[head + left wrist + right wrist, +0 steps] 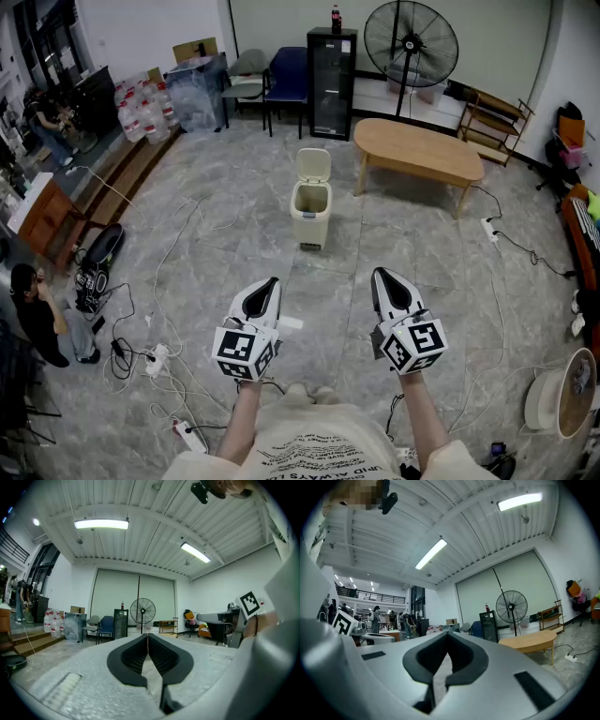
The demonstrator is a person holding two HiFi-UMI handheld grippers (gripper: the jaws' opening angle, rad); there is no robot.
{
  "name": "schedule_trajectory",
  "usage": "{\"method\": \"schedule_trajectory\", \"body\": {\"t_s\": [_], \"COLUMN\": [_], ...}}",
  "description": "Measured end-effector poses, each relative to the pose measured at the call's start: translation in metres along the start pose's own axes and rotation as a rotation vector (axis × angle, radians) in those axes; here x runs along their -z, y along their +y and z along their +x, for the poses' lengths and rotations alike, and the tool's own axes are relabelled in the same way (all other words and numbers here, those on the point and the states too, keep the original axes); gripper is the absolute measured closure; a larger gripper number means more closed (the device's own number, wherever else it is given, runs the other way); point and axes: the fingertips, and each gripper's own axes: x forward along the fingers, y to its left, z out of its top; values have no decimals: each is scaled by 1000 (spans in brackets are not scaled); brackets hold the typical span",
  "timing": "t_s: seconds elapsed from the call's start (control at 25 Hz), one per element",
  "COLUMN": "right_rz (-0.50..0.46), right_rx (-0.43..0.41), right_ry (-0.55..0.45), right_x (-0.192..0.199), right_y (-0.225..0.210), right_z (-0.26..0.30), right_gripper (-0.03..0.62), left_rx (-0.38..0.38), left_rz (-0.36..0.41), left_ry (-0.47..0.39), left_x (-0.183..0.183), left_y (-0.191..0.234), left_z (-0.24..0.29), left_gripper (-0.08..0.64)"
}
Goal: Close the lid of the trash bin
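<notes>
A cream trash bin [311,210] stands on the marble floor ahead of me, its lid [314,164] tipped up and back so the inside shows. My left gripper [271,283] is held level at the lower left, well short of the bin, jaws shut with nothing between them. The right gripper [380,276] hovers at the lower right, also shut and empty. In the left gripper view the left gripper [148,635] has its dark pads meeting along one line. The right gripper [446,634] in its own view also shows its tips together. Neither gripper view shows the bin.
A wooden oval table [417,150] stands right of the bin, a standing fan [411,42] and a black cabinet [330,70] behind. Chairs [286,80] line the back wall. Cables [169,281] and power strips trail over the floor at left. A person [37,319] sits at the far left.
</notes>
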Motion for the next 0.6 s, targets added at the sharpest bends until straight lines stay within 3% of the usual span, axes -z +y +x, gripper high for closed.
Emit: {"method": "schedule_trajectory", "body": {"t_s": [0.36, 0.52, 0.6], "right_rz": [8, 16, 39], "right_rx": [-39, -17, -13], "right_ry": [-20, 6, 15], "right_x": [1, 9, 13], "right_y": [-6, -16, -20], "right_z": [-8, -9, -7], "right_gripper": [586, 583, 526], "left_rx": [0, -7, -14], "left_rz": [-3, -3, -8], "left_ry": [4, 8, 18], "left_x": [1, 7, 11], "left_y": [-15, -20, -18], "left_z": [1, -2, -3], "left_gripper": [537, 537, 537]}}
